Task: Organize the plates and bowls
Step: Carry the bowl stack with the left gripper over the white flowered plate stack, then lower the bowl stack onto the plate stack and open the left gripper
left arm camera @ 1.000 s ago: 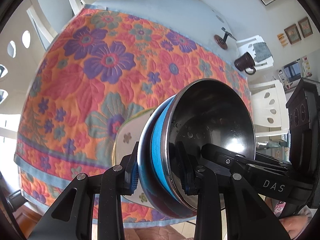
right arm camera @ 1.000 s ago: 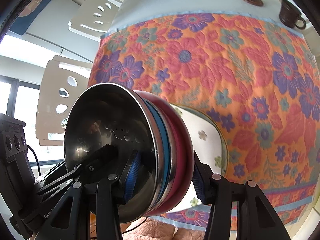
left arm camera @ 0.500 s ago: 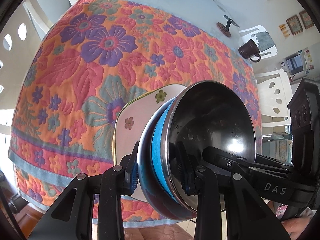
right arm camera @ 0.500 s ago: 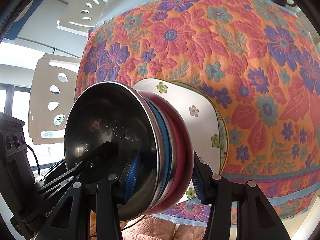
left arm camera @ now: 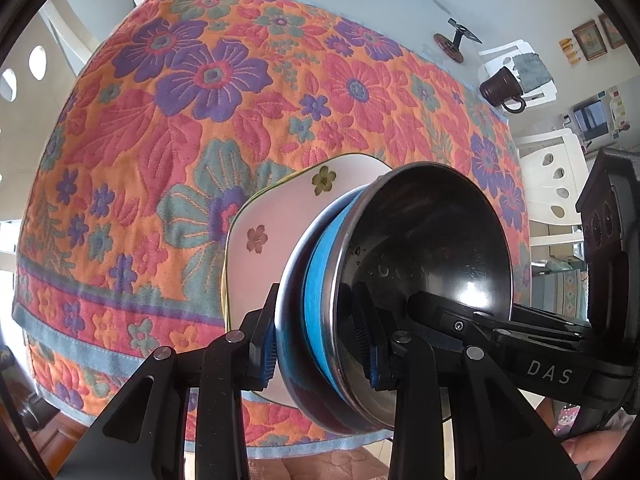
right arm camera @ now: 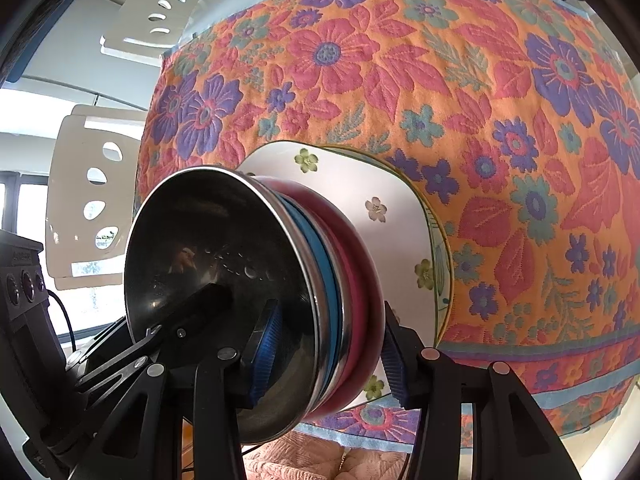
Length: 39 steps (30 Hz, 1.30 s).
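A nested stack of bowls is held on edge between both grippers: a steel bowl [left arm camera: 432, 248] [right arm camera: 208, 248] innermost, a blue bowl [left arm camera: 316, 280] [right arm camera: 320, 248] around it, and a red bowl [right arm camera: 356, 256] outermost. My left gripper [left arm camera: 316, 344] is shut on the stack's rim on one side. My right gripper [right arm camera: 328, 356] grips the opposite side, its jaws closing, one pad inside the steel bowl and one against the red bowl. Just behind the stack, white square flowered plates [left arm camera: 280, 216] [right arm camera: 360, 176] lie stacked on the floral tablecloth [left arm camera: 180, 140]. Whether the bowls touch them is hidden.
A brown mug [left arm camera: 502, 86] and a small stand [left arm camera: 452, 44] sit at the table's far side. White chairs [left arm camera: 556, 176] [right arm camera: 92, 196] ring the table. The near cloth edge [left arm camera: 80, 340] runs just below the plates.
Both grippers have sunk toward the table with the bowl stack. The plates now show larger and closer behind the bowls. The grips look the same.
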Each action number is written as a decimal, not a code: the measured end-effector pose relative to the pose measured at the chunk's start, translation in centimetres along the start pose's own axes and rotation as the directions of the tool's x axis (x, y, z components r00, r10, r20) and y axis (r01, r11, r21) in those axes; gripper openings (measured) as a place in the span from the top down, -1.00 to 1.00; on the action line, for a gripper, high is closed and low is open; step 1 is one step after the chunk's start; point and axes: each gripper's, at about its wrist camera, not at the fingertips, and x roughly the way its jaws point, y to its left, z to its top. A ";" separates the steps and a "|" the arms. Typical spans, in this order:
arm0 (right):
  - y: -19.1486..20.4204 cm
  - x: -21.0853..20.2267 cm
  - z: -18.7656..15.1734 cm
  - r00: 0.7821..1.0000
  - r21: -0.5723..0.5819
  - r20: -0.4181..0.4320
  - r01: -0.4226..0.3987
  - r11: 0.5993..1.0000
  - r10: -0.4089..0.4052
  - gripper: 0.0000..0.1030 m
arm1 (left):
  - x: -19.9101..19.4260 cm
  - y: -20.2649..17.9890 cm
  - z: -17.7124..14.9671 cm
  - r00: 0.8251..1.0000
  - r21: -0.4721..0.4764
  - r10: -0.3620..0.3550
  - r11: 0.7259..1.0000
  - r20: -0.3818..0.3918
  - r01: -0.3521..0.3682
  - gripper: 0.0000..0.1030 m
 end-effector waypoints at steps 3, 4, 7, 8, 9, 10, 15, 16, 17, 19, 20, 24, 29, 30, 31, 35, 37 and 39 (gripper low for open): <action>-0.1 -0.1 0.0 1.000 -0.006 0.007 0.008 1.000 -0.008 0.15 | 0.0 -0.3 -0.1 1.000 0.011 0.005 1.000 0.001 -0.005 0.41; -0.2 -0.2 0.0 1.000 -0.007 0.007 0.010 1.000 -0.010 0.16 | 0.0 -0.4 -0.1 1.000 0.021 0.012 1.000 0.004 -0.012 0.41; -0.2 -0.8 0.2 0.999 -0.012 0.025 0.027 1.000 -0.027 0.16 | 0.0 -0.8 -0.1 0.999 0.047 0.032 0.998 0.009 -0.033 0.40; -0.2 -1.0 0.2 0.999 -0.015 0.030 0.036 0.999 -0.035 0.16 | 0.1 -0.8 0.0 0.999 0.049 0.036 0.998 0.008 -0.036 0.40; -0.2 -1.1 0.3 0.998 -0.018 0.035 0.044 0.999 -0.043 0.16 | 0.1 -0.8 0.0 0.999 0.050 0.038 0.998 0.007 -0.038 0.40; -0.3 -1.2 0.4 0.998 -0.018 0.037 0.047 0.999 -0.046 0.16 | 0.1 -0.8 0.1 0.999 0.052 0.040 0.998 0.007 -0.041 0.40; -0.4 -1.7 0.3 0.998 -0.015 0.050 0.046 0.999 -0.045 0.16 | -0.6 -1.5 0.1 0.996 0.100 0.084 0.991 0.027 -0.087 0.45; -0.4 -2.1 0.2 0.997 -0.022 0.062 0.040 0.999 -0.038 0.16 | -0.8 -1.5 0.1 0.996 0.102 0.084 0.991 0.030 -0.086 0.45; -0.3 -2.4 0.1 0.997 -0.027 0.074 0.036 0.999 -0.034 0.16 | -1.2 -1.5 0.1 0.996 0.104 0.083 0.991 0.036 -0.086 0.45; 0.1 -3.4 -0.3 0.995 -0.055 0.098 0.035 0.998 -0.030 0.16 | -2.4 -1.4 0.0 0.995 0.112 0.076 0.990 0.057 -0.082 0.45; 0.4 -4.1 -0.5 0.993 -0.080 0.116 0.041 0.996 -0.032 0.16 | -3.0 -1.4 -0.1 0.995 0.119 0.074 0.989 0.068 -0.082 0.45; 2.0 -6.7 -1.8 0.983 -0.166 0.175 0.085 0.982 -0.055 0.16 | -5.5 -1.1 -0.8 0.989 0.142 0.092 0.984 0.117 -0.108 0.45; 4.2 -7.6 -4.8 0.970 -0.243 0.232 0.127 0.962 -0.070 0.16 | -7.2 -0.3 -1.8 0.982 0.132 0.120 0.981 0.147 -0.139 0.45; 4.7 -7.4 -5.3 0.968 -0.253 0.240 0.138 0.957 -0.076 0.16 | -7.4 -0.1 -2.1 0.982 0.139 0.112 0.981 0.153 -0.134 0.45; 5.3 -7.0 -6.0 0.962 -0.266 0.256 0.162 0.950 -0.092 0.15 | -7.5 -0.1 -2.2 0.981 0.144 0.116 0.980 0.156 -0.139 0.45; 6.7 -5.5 -7.2 0.943 -0.285 0.295 0.241 0.928 -0.154 -0.19 | -6.9 0.2 -2.4 0.969 0.141 0.180 0.969 0.172 -0.205 0.26; 7.4 -4.6 -7.5 0.929 -0.306 0.311 0.299 0.904 -0.202 -0.71 | -6.7 0.3 -2.5 0.966 0.137 0.183 0.968 0.181 -0.209 -0.25; 7.6 -4.3 -7.7 0.917 -0.324 0.343 0.318 0.891 -0.202 -0.93 | -6.5 0.5 -2.5 0.966 0.137 0.176 0.969 0.192 -0.204 -0.98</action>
